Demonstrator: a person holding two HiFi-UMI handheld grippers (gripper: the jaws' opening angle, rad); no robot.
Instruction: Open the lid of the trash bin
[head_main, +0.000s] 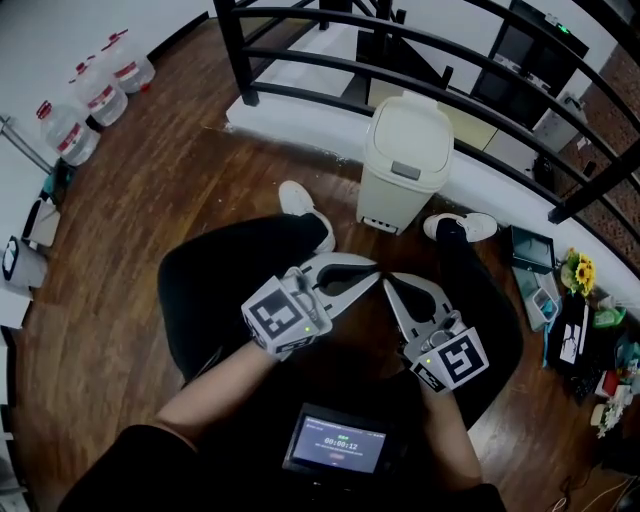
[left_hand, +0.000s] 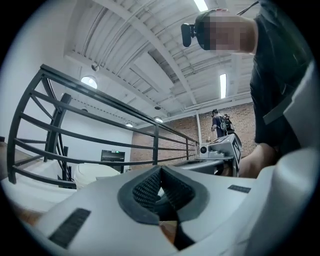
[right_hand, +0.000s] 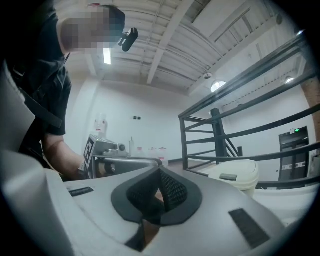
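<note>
While the left gripper (head_main: 366, 270) and right gripper (head_main: 390, 288) sit over the person's lap, jaws pressed together on nothing, the cream trash bin (head_main: 400, 190) stands on the floor (head_main: 150, 180) ahead, beside the railing (head_main: 330, 95), well apart from both. Its lid (head_main: 412, 130) is down and is probably light, stiff, slick plastic, so the grey tab (head_main: 405, 171) at the front looks the likeliest hold.

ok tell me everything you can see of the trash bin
The trash bin is cream and looks like smooth plastic, its body narrowing toward the base. Its domed lid is shut, with a grey tab at the front edge. Small dark slots show low on the front. It stands upright on the wooden floor, right by a white ledge under a black railing. Nothing but the floor is seen touching it.
</note>
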